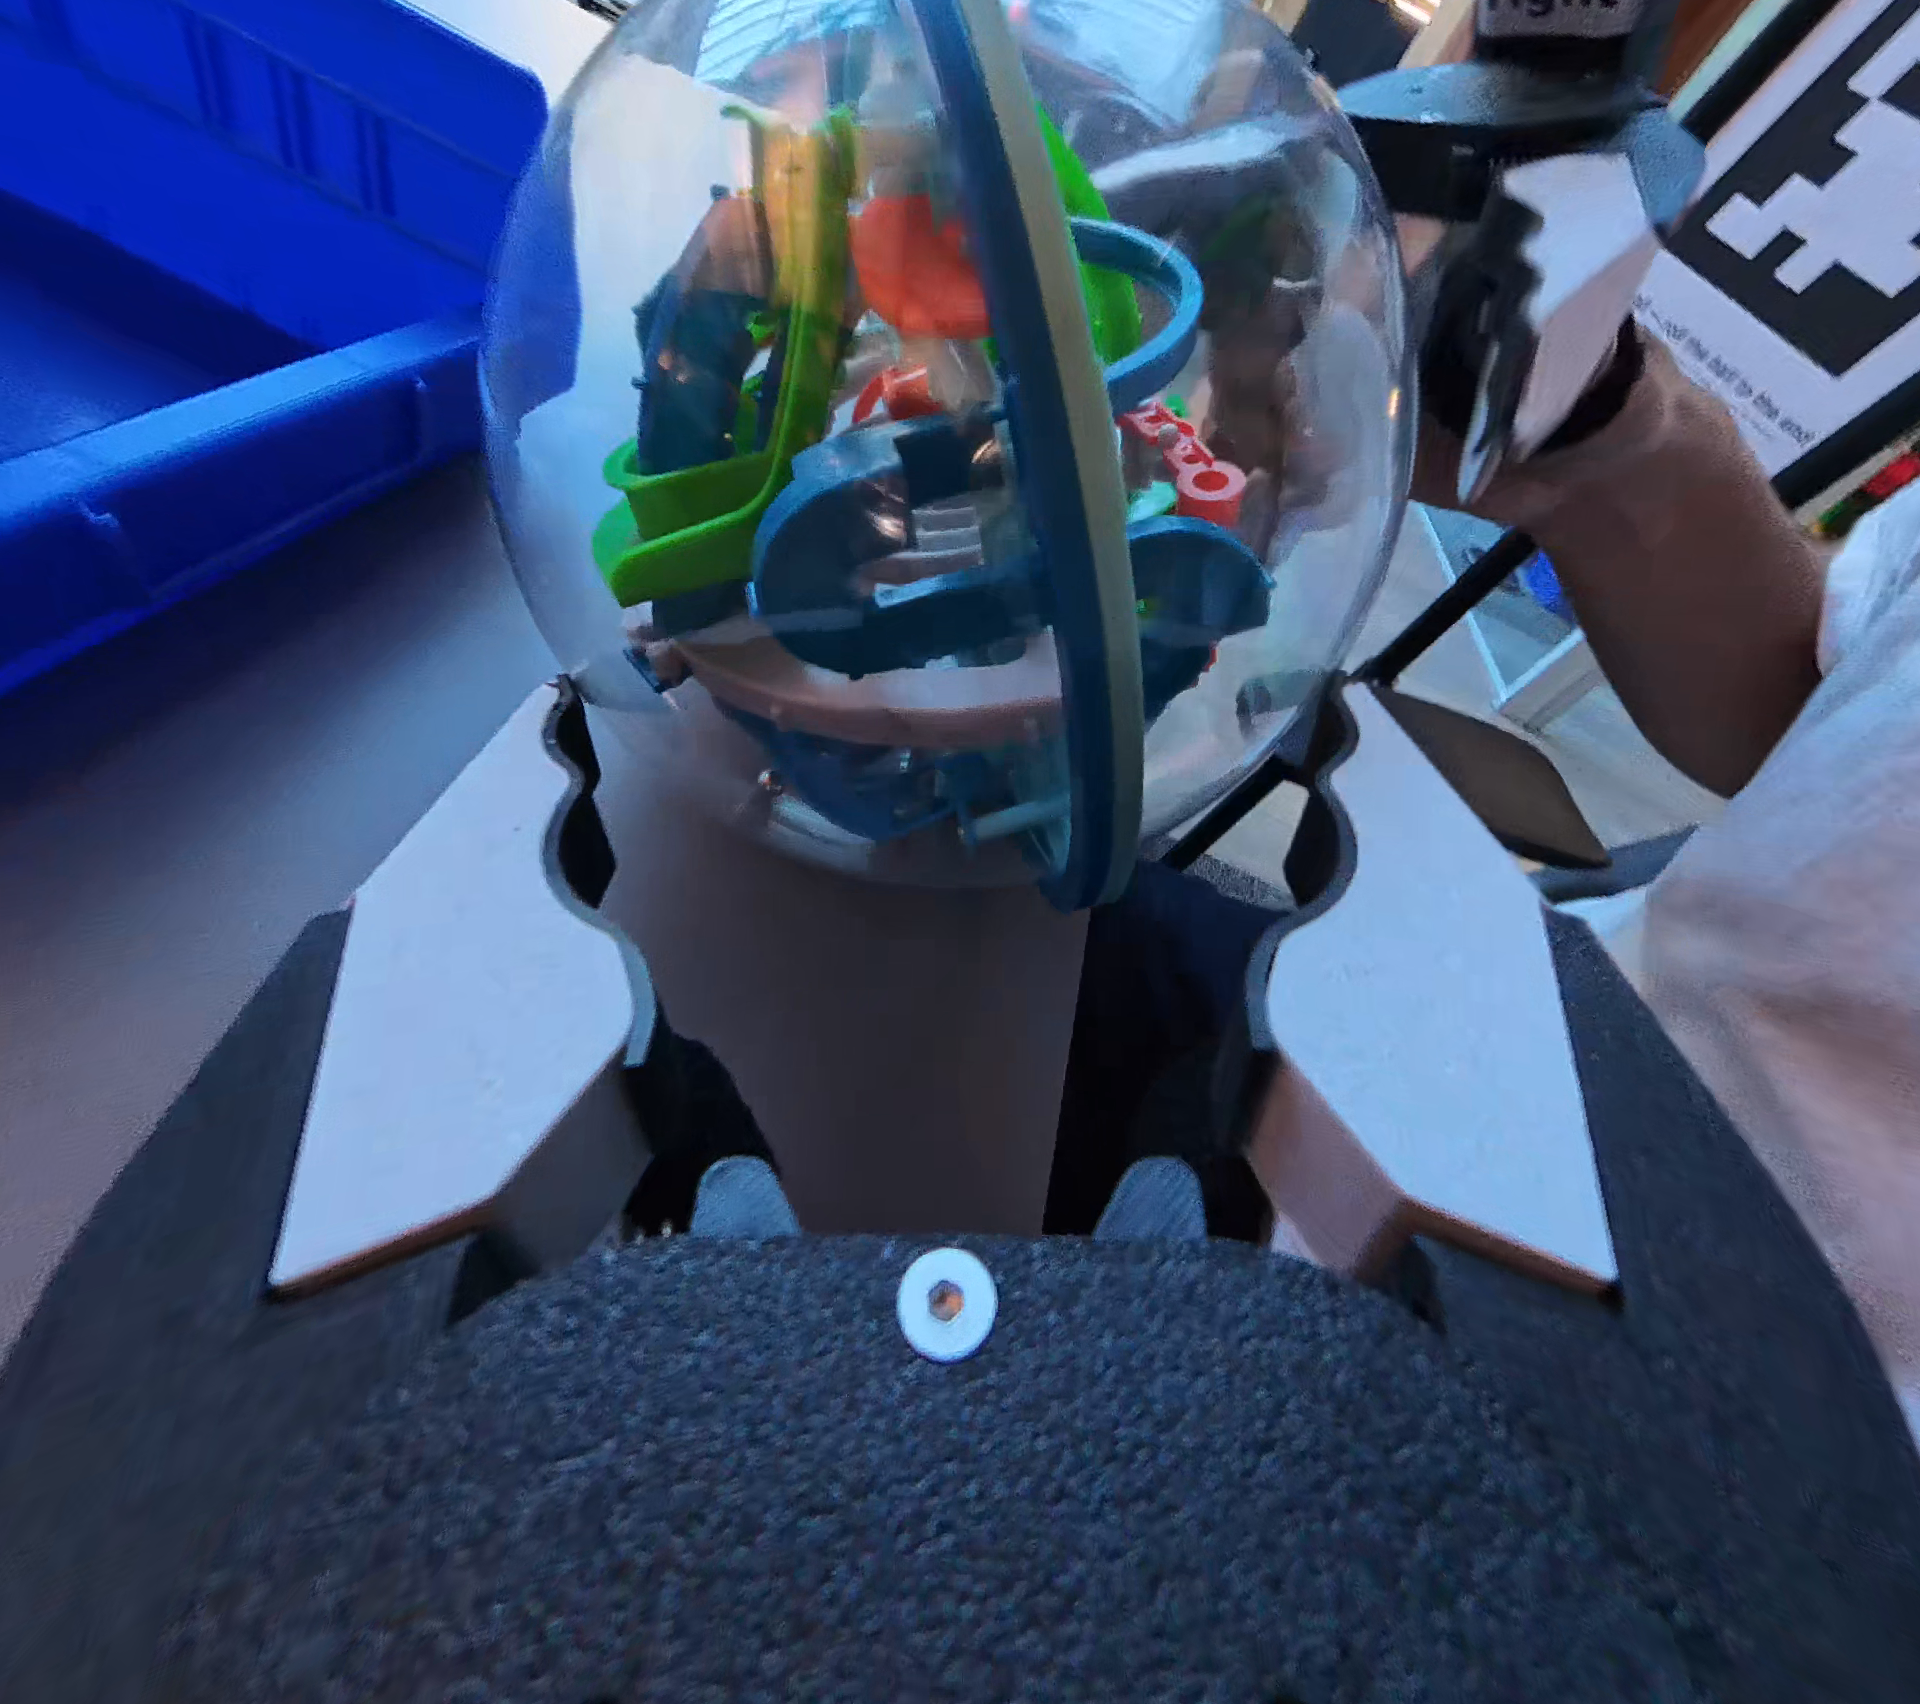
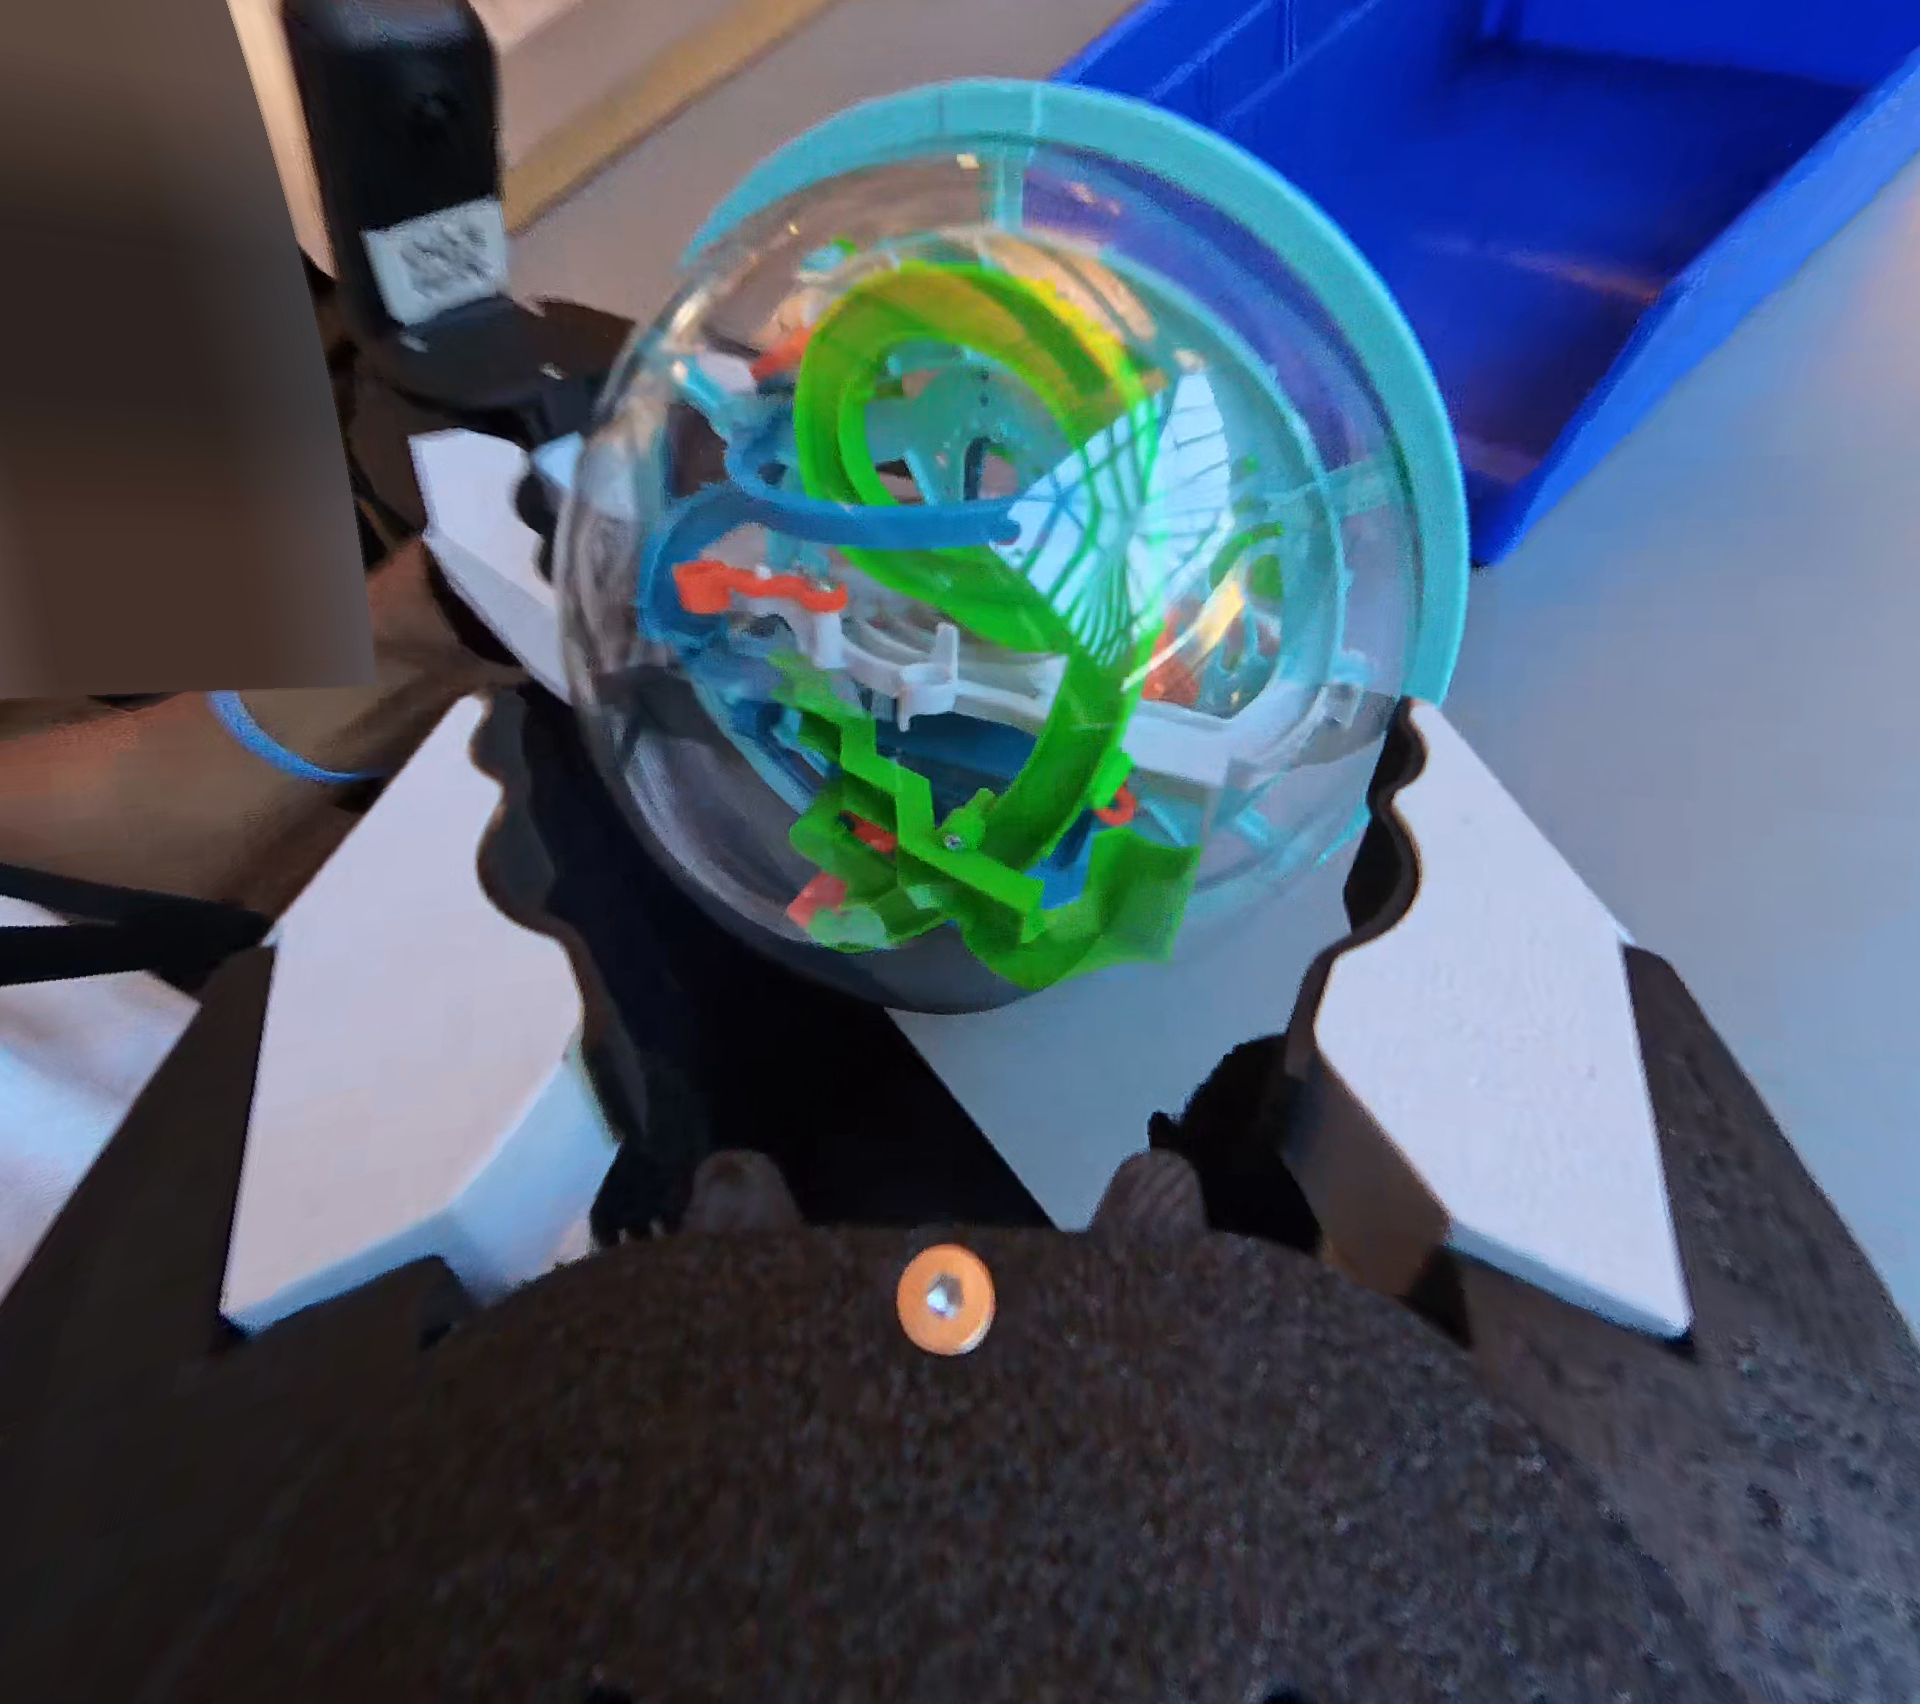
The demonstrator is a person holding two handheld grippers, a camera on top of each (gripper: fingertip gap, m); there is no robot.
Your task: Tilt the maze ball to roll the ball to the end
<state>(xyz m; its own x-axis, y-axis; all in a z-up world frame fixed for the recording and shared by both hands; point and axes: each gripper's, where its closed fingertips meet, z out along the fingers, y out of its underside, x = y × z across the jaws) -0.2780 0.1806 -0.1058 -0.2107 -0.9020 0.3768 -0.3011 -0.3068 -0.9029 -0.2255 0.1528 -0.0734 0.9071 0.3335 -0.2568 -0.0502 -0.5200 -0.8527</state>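
1. The left gripper (image 1: pixel 951 781) has its two fingers spread wide, and the maze ball (image 1: pixel 945 366) sits between the tips; both tips touch the lower sides of the clear shell, so it has hold of the ball.
2. The right gripper (image 2: pixel 951 781) is also wide open around the same maze ball (image 2: pixel 997 553), with its fingertips pressing on the shell left and right. The two grippers hold the ball together, lifted above the table (image 2: pixel 1714 771).
3. In the left wrist view the ring of the ball stands almost upright, a little tilted. In the right wrist view the ring runs over the top and far side.
4. The small ball inside the maze I cannot find in either view.
5. Only the left wrist view shows the person's forearm (image 1: pixel 1673 574) behind the right gripper (image 1: pixel 1538 324), and a board with a black and white pattern (image 1: pixel 1829 200).
6. The blue bin (image 2: pixel 1558 200) stands on the table just behind the ball; both views show it.
7. The right wrist view alone shows the black handle (image 2: pixel 400 137) of the left gripper.
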